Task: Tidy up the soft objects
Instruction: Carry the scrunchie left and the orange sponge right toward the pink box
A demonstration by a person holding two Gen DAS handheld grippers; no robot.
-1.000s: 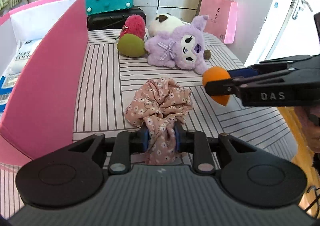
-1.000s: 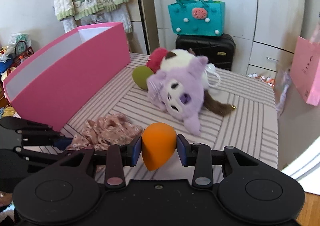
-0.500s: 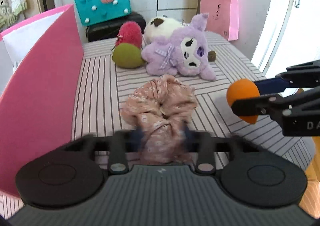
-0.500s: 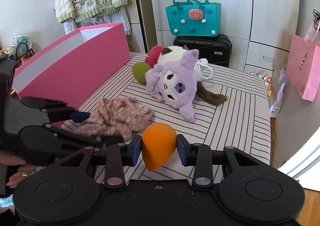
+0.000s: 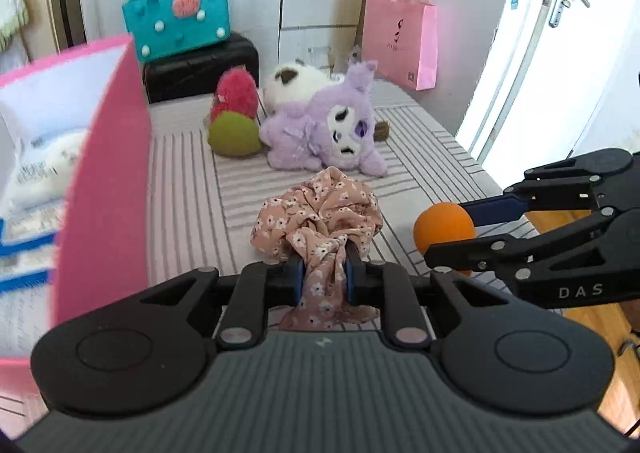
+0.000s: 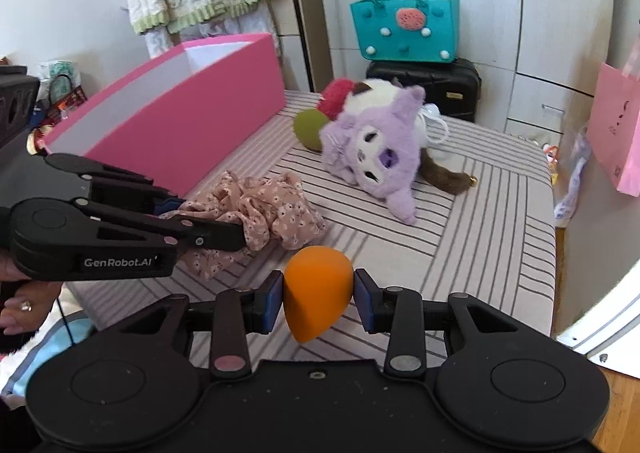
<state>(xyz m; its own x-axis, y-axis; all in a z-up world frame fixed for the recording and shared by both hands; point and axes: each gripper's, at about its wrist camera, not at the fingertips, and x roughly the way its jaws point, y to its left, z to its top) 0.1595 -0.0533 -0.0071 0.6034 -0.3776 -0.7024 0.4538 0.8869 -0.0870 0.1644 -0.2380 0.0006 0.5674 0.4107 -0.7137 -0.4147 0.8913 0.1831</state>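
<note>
A pink floral scrunchie (image 5: 320,209) hangs bunched between the blue pads of my left gripper (image 5: 322,273), whose jaws are closing tight on its fabric. From the right wrist view the scrunchie (image 6: 256,205) trails just above the striped surface beside the left gripper (image 6: 200,219). My right gripper (image 6: 319,295) is shut on an orange teardrop sponge (image 6: 316,273), held over the surface's near part. In the left wrist view that right gripper (image 5: 444,231) and the sponge (image 5: 440,225) sit to the right of the scrunchie.
A tall pink box (image 5: 104,193) stands along the left of the striped surface (image 5: 184,193). At the far end lie a purple plush (image 5: 320,133), a white plush (image 5: 296,81), a red plush (image 5: 234,93) and a green one (image 5: 232,133). Beyond them are a teal bag (image 6: 404,33) and a black suitcase (image 6: 424,81).
My left gripper has risen with the scrunchie and squeezed it tighter, lifting most of it off the surface. The right gripper with the sponge has drifted right and lower in the left wrist view.
</note>
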